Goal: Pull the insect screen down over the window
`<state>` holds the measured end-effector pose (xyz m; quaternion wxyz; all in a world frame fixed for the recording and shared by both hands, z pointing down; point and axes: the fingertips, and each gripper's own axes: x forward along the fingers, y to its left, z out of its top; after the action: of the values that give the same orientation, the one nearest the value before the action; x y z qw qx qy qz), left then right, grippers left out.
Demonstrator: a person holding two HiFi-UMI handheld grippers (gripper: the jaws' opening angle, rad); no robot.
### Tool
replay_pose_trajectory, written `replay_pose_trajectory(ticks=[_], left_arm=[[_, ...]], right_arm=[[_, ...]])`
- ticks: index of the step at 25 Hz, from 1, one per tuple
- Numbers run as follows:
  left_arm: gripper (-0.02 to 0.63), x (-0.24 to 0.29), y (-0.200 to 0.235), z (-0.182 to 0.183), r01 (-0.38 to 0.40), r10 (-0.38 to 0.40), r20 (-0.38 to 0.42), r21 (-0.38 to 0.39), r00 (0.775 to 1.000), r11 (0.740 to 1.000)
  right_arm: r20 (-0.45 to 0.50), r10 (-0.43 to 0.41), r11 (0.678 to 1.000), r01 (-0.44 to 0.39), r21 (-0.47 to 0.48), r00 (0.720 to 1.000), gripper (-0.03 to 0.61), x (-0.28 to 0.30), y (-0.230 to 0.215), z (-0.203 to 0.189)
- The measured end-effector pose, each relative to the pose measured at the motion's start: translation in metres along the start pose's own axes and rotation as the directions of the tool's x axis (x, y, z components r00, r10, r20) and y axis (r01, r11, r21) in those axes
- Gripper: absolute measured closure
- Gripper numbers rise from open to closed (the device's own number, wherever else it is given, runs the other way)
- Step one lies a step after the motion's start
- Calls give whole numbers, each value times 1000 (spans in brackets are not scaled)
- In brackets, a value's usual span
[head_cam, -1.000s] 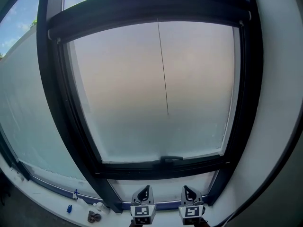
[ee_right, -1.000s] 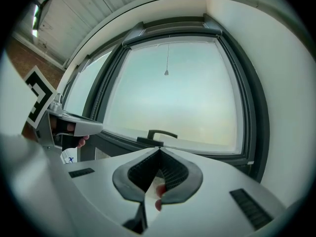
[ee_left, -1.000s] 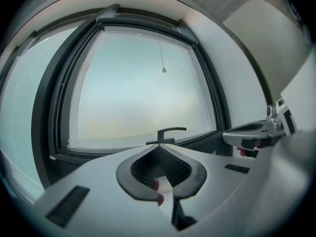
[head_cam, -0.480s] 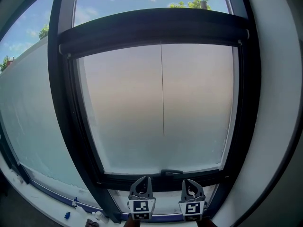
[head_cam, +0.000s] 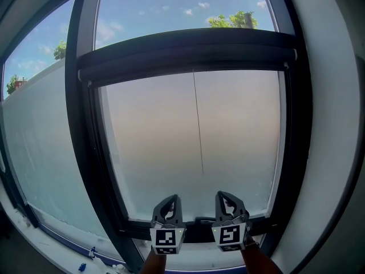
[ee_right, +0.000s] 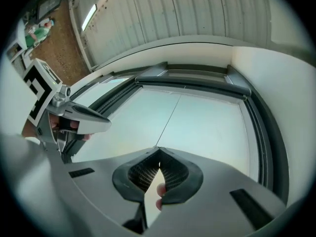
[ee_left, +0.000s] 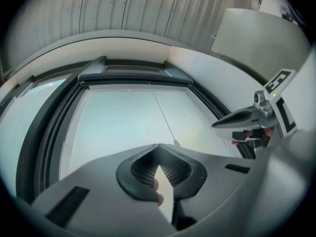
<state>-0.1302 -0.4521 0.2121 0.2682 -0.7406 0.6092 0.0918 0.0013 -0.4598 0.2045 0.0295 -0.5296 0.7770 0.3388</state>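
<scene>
Insect screen looks rolled up in the dark cassette across the upper middle of the head view; its thin pull cord hangs down the centre of the pane and ends just above your grippers. Left gripper and right gripper are both pinched fully closed on nothing, bottom centre by the lower window frame. Reach for the cord like that and you'll just bat it aside; it's skinny, so a loose pinch will probably slip; a sideways yank could drag the screen down crooked.
</scene>
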Motion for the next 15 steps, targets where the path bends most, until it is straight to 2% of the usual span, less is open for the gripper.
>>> replay_pose_trajectory(ticks=[2,5,7,9,11,13,15], left_arm=[[611,14,7,18,-17,15,23,101,1000,995],[611,34,12,43,-24,12,51,247,999,969],[611,49,16,57,-30,12,58,313,998,949],[611,64,24,72,-47,30,51,389,998,920],[611,77,33,88,-80,64,49,494,997,866],[611,90,41,105,-102,89,52,599,995,794],[611,105,44,117,-74,73,30,674,997,735]], right_arm=[[11,-4,999,5,-45,1000,575,15,-10,20],[26,-3,986,7,-165,1000,575,37,-24,39],[44,-12,968,23,-252,999,575,49,-35,51],[64,-19,934,41,-354,998,575,61,-45,63],[83,-29,886,64,-460,996,575,73,-55,78],[96,-40,839,85,-538,995,575,85,-64,94],[82,-43,797,84,-599,996,575,96,-72,109]])
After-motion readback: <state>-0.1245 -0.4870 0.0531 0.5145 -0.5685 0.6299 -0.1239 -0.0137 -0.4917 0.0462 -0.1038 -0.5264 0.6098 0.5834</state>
